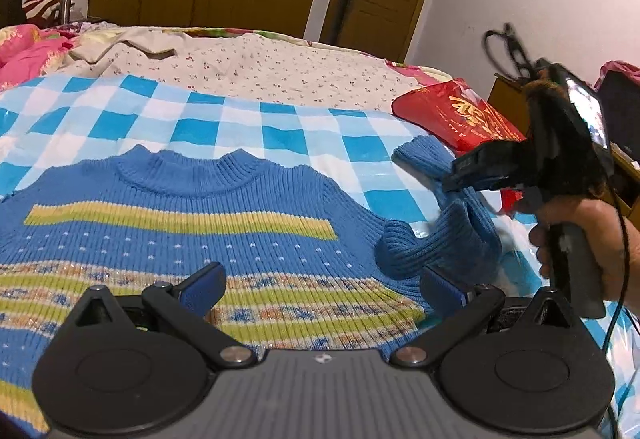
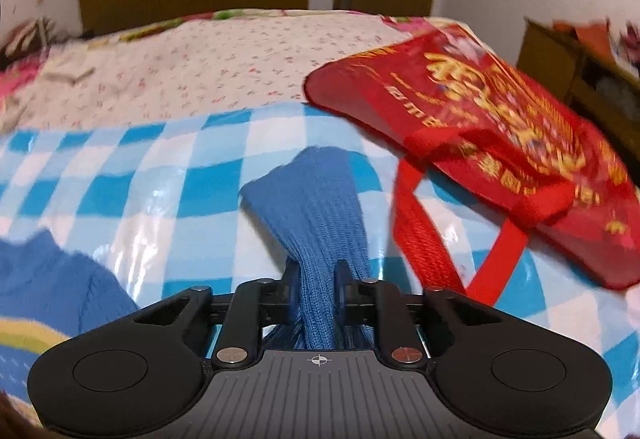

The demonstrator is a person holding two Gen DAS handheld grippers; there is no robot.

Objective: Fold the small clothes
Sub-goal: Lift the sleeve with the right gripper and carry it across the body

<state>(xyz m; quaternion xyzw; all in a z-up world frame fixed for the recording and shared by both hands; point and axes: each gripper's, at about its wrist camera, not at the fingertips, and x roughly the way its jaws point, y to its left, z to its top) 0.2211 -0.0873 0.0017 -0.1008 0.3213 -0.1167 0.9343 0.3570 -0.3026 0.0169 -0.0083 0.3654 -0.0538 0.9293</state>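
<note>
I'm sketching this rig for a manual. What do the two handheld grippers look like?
Both are black, with two round discs, silver pivot screws and a ribbed grey plate bearing a crosshair mark. The left gripper has blue pads. The right gripper has a pistol handle, trailing black cables and a lit screen.

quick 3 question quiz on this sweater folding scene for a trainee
1. True or false: the right gripper is shut on the sweater's sleeve.
2. What lies directly under the sweater? A) bare wood B) blue checked sheet C) red bag
3. Fill in: the left gripper hovers over the sweater with its jaws ____.

Key: 1 true; 2 B, the blue checked sheet; 3 open.
</note>
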